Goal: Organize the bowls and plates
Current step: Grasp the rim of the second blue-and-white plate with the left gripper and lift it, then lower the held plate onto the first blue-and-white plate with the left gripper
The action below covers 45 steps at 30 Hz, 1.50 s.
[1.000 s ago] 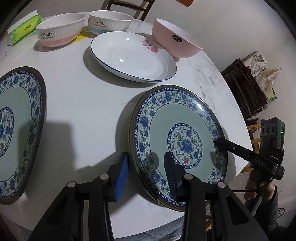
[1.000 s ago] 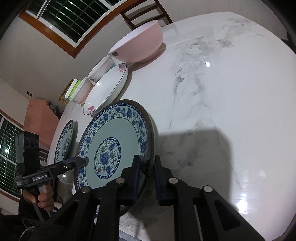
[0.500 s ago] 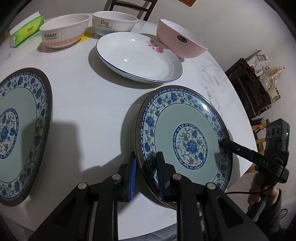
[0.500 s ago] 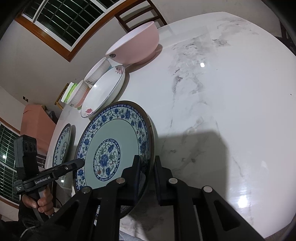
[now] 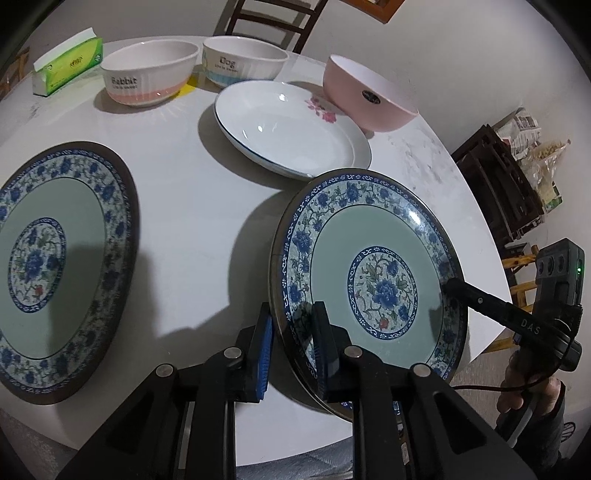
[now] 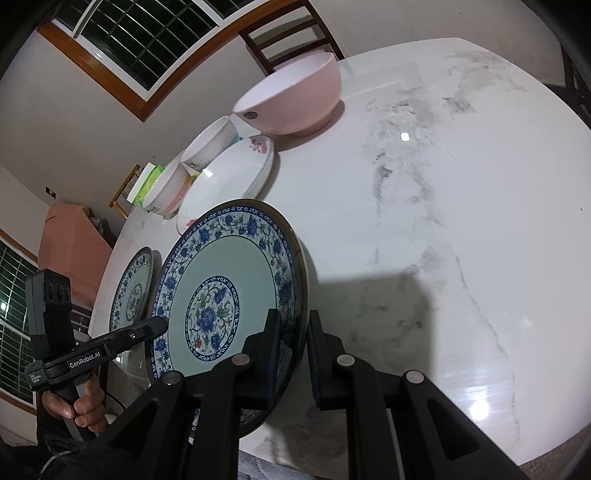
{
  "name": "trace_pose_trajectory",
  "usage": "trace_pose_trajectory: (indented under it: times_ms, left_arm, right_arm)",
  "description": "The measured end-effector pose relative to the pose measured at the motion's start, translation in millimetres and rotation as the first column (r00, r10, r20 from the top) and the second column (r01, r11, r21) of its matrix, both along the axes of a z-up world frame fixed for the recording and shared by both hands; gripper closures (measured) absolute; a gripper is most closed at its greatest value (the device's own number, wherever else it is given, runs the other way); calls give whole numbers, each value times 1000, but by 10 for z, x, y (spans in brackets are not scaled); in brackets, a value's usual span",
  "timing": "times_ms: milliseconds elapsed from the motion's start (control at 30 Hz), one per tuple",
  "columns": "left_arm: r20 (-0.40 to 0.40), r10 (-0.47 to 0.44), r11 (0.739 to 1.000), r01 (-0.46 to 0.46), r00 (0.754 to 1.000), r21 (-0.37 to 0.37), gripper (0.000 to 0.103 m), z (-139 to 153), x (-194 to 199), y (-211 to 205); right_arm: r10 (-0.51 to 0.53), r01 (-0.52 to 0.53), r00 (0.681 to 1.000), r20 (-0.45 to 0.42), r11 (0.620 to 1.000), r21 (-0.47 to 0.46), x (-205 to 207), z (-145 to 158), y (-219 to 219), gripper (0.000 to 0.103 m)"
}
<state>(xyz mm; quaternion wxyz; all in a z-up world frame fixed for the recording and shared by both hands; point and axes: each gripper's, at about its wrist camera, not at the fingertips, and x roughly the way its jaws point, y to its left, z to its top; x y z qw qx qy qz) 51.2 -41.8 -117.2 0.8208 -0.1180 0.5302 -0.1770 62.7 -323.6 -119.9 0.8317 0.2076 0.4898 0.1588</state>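
White marble fills both views: a round surface with a dark wooden chair behind it at the top of the frame. I hold a blue-flowered plate between my two claws, one on each side of its rim, probably because it is too wide and heavy for one grip. My left claw has just been closing and now clamps the plate's near-left edge, lower centre of the left view. My right claw is clamped on the opposite edge, lower centre of the right view. The plate looks tilted, with its shadow spread on the marble below it, so I judge it partly raised.

A matching second plate lies flat at the left of the left view; I take it as the likely stacking spot. Higher up sit a white dish with a pink flower, a pink bowl, a bowl marked Rabbit and one marked Dog. A green tissue pack rests at upper left.
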Motion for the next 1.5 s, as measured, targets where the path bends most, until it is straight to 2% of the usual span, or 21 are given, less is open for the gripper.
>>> trace_pose_trajectory:
  times_ms: [433, 700, 867, 1133, 1500]
  left_arm:
    - [53, 87, 996, -87, 995, -6, 86, 258, -53, 501]
    - [90, 158, 987, -158, 983, 1, 86, 409, -68, 1013]
    - [103, 227, 973, -229, 968, 9, 86, 459, -87, 1464]
    - [96, 341, 938, -345, 935, 29, 86, 429, -195, 2119]
    - [63, 389, 919, -392, 919, 38, 85, 233, -145, 2468]
  right_arm:
    - [79, -79, 996, 42, 997, -7, 134, 273, 532, 89]
    - [161, -161, 985, 58, 987, -8, 319, 400, 1121, 89]
    - [218, -218, 975, 53, 976, 0, 446, 421, 1588, 89]
    - [303, -304, 953, 19, 952, 32, 567, 338, 2251, 89]
    - [322, -322, 946, -21, 947, 8, 670, 175, 2664, 89]
